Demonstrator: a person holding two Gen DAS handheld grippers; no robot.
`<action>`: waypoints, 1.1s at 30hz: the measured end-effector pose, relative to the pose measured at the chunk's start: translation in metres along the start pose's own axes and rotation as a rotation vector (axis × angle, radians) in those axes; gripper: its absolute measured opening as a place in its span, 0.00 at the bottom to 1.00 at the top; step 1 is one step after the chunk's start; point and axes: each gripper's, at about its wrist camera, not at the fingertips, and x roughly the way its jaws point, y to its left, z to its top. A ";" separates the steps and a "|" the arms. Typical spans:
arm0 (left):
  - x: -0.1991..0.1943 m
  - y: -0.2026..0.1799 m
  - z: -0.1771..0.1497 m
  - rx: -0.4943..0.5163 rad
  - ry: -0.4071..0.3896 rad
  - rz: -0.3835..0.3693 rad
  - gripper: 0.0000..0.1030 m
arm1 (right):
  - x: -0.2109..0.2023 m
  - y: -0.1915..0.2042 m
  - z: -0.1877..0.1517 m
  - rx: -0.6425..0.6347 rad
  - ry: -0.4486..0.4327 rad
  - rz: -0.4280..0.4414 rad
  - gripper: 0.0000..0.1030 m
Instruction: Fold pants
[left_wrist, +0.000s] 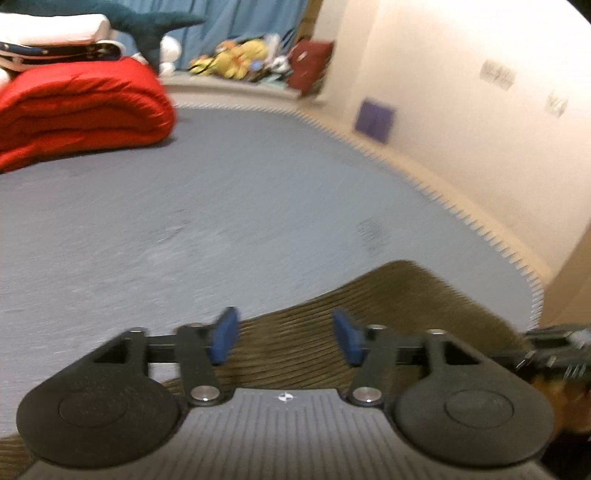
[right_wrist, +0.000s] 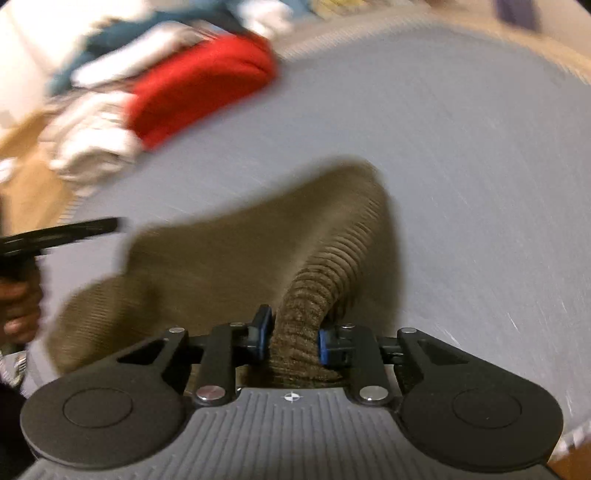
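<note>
- the right claw (right_wrist: 291, 343) pinches a bunched ridge of the brown corduroy pants (right_wrist: 240, 251); the left claw (left_wrist: 286, 336) hangs wide above them, holding nothing.
- the pants lie near the bed's (left_wrist: 258, 192) near edge.
- lift slowly, keep the pinch firm, then grab a matching edge with the left.

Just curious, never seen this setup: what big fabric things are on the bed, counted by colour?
Olive-brown: 1, the corduroy pants, pinched by the right gripper.
Red: 1, a folded quilt.
Grey: 1, the bed sheet underneath.
Total: 3. The blurred pile behind the quilt is left uncounted.
</note>
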 end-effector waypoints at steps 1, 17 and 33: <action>-0.005 -0.002 0.002 -0.023 -0.011 -0.051 0.75 | -0.004 0.016 0.001 -0.059 -0.035 0.036 0.24; -0.035 0.029 -0.028 -0.039 0.182 0.069 0.22 | 0.045 0.221 -0.054 -0.755 -0.059 0.300 0.23; -0.165 0.222 -0.079 -0.518 0.166 0.356 0.56 | 0.121 0.160 0.035 -0.088 0.019 0.268 0.86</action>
